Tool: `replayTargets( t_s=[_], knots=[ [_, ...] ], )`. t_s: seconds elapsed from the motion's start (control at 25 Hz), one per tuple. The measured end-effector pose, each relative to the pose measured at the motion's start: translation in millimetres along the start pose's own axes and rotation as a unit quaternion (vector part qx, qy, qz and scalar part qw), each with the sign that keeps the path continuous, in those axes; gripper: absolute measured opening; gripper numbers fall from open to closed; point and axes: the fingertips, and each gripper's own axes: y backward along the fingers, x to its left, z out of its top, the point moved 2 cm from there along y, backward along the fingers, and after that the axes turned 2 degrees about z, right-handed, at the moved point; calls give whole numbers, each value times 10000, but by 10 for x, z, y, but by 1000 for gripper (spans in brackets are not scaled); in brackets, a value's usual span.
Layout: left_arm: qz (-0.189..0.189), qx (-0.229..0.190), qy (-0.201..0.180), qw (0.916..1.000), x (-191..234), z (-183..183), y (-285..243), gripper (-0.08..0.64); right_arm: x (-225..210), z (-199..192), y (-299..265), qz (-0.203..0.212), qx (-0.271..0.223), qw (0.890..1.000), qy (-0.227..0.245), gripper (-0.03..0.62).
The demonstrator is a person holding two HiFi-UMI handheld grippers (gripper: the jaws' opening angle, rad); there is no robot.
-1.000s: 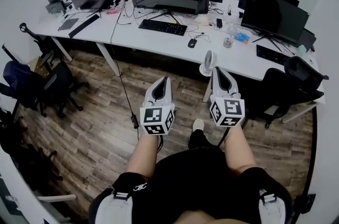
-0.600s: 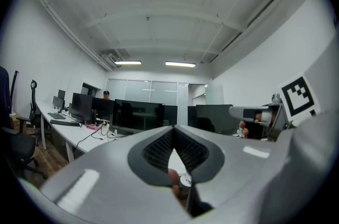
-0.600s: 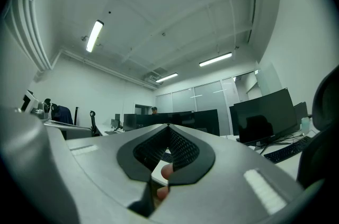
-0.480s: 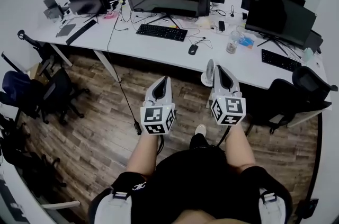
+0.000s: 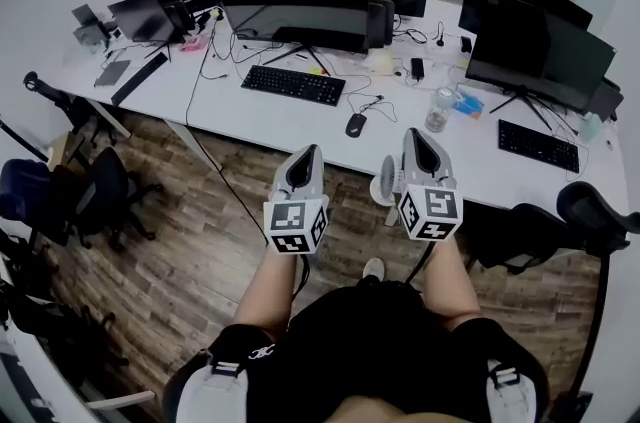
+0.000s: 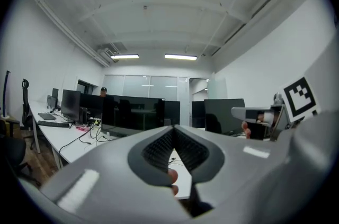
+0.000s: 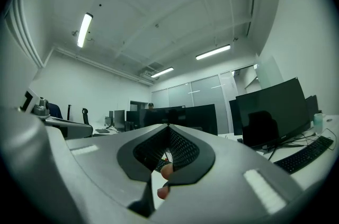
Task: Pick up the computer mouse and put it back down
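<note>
Left tool (image 5: 310, 151) and right tool (image 5: 414, 135) closed, empty; mouse (image 5: 356, 124) on desk (image 5: 250, 114) beyond

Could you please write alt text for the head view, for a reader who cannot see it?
A person holds the left hand-held gripper and the right hand-held gripper, both shut and empty, over a wooden floor, short of a white desk. A black computer mouse lies on the desk ahead, untouched, near a keyboard and a curved monitor.
</note>
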Motion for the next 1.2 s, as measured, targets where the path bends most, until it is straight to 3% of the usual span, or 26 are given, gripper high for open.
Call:
replayTargets(
  t_s=[0.36,0.8,1.04,1.2],
  knots=[
    [15,293,-55,9996,26,-164,-985,49,-561,-290,-750,-10,306,9995,-88,-3],
    [-61,665,27,9978,164,-490,-1642,49,-821,-524,-1237,-98,653,9978,-11,-3],
    [-434,1060,104,9934,175,-727,-2028,49,-993,-597,-1328,-477,802,9956,-24,-3],
    [-973,1417,267,9848,113,-957,-2241,116,-1049,-634,-1322,-754,864,9934,-3,-3]
  ],
)
